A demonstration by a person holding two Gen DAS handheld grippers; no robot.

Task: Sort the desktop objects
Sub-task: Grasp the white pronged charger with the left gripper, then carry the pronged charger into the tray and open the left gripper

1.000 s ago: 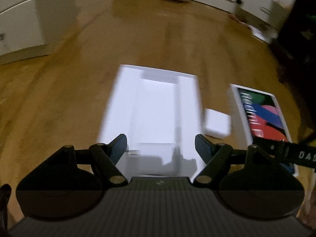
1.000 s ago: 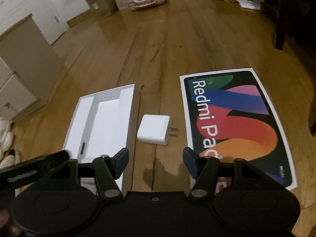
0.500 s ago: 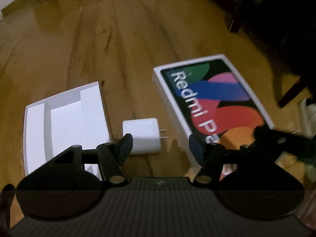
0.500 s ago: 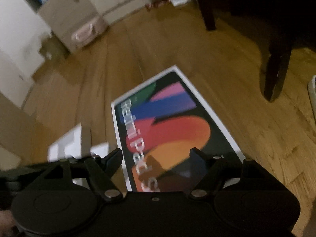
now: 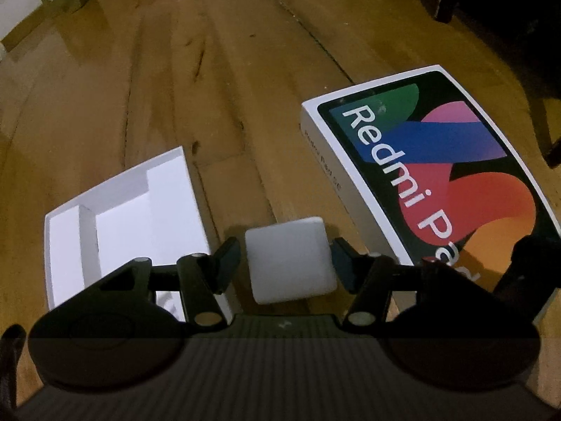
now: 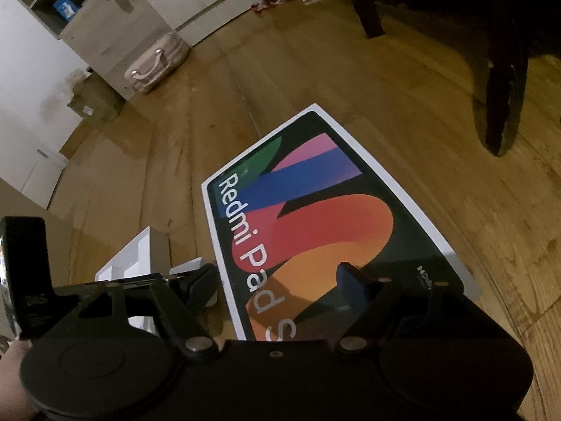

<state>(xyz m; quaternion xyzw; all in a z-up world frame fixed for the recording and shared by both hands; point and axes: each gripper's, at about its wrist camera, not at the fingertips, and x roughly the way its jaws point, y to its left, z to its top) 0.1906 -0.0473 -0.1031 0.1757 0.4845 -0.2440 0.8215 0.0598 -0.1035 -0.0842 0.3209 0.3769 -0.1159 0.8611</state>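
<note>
A white charger block (image 5: pixel 289 259) lies on the wooden floor between the open jaws of my left gripper (image 5: pixel 285 258); the fingers flank it with small gaps on both sides. The open white box tray (image 5: pixel 119 217) lies to its left and the colourful Redmi Pad box lid (image 5: pixel 438 175) to its right. My right gripper (image 6: pixel 277 282) is open and empty, low over the near end of the Redmi Pad lid (image 6: pixel 315 217). The charger (image 6: pixel 187 266) and tray (image 6: pixel 129 259) show partly behind its left finger.
A dark chair leg (image 6: pixel 501 80) stands on the floor right of the lid. A beige suitcase (image 6: pixel 157 63), a cardboard box (image 6: pixel 89 103) and white cabinets stand along the far wall. My left gripper's body (image 6: pixel 24 277) shows at the right wrist view's left edge.
My left gripper swung right from over the tray and moved down around the charger. My right gripper moved right from the charger to over the lid's near end. Both stayed open.
</note>
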